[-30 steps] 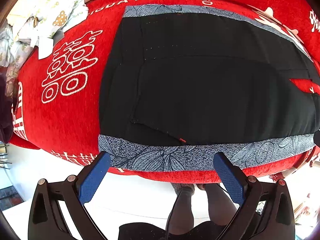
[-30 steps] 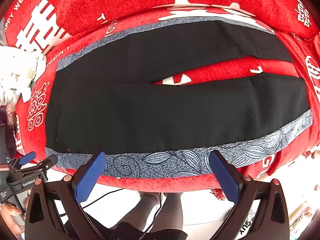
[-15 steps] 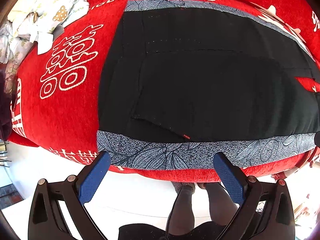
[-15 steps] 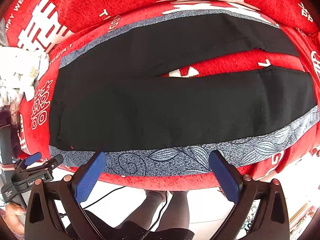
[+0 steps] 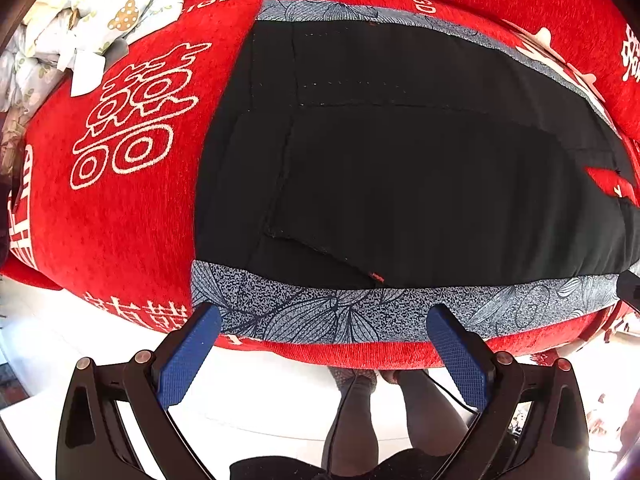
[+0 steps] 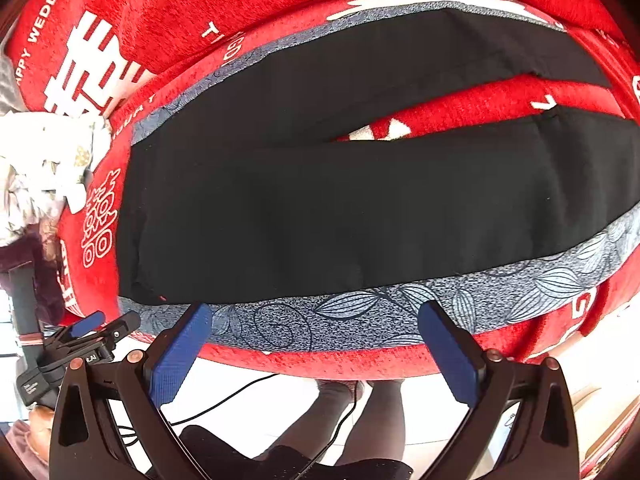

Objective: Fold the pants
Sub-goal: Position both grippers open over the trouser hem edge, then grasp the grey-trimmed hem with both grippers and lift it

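Note:
Black pants with grey leaf-print side stripes lie flat on a red cushion; the waist end is at the left. In the right wrist view the pants show two legs spread apart toward the right, with red cushion between them. My left gripper is open and empty, just off the near striped edge by the waist. My right gripper is open and empty, just off the near stripe of the near leg. The left gripper also shows in the right wrist view.
The red cushion carries white characters and drops off at its near edge to a white floor. A pile of pale printed cloth lies at the far left. The person's legs stand below.
Both grippers have moved closer to the pants' near edge; the pants fill more of each view. Jaws stay open.

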`<state>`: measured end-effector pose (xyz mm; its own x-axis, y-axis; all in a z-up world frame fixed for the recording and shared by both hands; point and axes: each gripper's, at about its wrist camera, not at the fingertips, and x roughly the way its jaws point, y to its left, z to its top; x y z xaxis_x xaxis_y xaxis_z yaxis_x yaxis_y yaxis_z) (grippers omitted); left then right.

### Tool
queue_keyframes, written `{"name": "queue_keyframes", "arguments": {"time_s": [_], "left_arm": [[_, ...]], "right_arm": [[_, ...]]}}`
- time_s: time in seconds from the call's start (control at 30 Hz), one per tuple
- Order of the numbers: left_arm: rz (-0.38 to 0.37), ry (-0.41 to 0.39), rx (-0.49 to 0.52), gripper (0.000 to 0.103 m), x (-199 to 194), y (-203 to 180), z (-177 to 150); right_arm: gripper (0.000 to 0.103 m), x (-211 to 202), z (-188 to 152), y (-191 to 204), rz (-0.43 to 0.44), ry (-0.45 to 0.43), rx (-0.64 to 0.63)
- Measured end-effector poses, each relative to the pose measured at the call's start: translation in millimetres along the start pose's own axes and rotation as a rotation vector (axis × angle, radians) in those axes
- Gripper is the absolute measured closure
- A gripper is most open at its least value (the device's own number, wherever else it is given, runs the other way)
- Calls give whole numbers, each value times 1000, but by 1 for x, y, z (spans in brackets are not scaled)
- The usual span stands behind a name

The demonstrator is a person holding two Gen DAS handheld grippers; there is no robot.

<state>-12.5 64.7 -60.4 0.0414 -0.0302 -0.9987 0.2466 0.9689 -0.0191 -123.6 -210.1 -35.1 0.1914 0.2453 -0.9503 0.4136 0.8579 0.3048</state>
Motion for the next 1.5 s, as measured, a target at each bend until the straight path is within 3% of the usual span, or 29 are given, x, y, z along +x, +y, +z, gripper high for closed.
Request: {"name": "queue_keyframes", "arguments": {"time_s": [0.13,0.27,0.33,0.4,0.43,0.57,0.7,0.9,1.03,1.23,1.37,1.43,1.5], "left_arm": [[-27,-2,-6,0,2,5,-2],[-42,13,-6,0,6,7,-5],[-70,19,-8,0,9,7,-6],[-115,23,-19,0,13,8,-9],[-141,26,-30,0,15,10,-9],[-268,28,-77,0,20,21,-14],[-326,23,-87,0,30,26,-25],[-456,44,-118,0,45,29,-36],[-552,88,-221,0,65,22,-35],[-648,-28,-421,0,59,20,-11],[-611,-50,-433,15,53,22,4],[-562,-42,-395,29,55,20,7],[-534,-18,-366,54,58,21,5]], "right_arm": [[0,6,-2,-1,38,13,-3],[1,14,-9,0,132,51,0],[5,20,-16,3,185,76,-7],[27,29,-24,6,236,113,-4],[31,37,-28,8,269,140,3],[33,68,-42,10,398,214,51],[33,100,-53,1,492,248,119],[31,121,-50,-7,656,199,234],[31,99,-32,4,744,113,228],[31,68,-15,18,784,79,129],[31,77,-27,-11,687,98,162],[31,82,-36,-35,648,92,243],[31,83,-43,-54,635,76,313]]}}
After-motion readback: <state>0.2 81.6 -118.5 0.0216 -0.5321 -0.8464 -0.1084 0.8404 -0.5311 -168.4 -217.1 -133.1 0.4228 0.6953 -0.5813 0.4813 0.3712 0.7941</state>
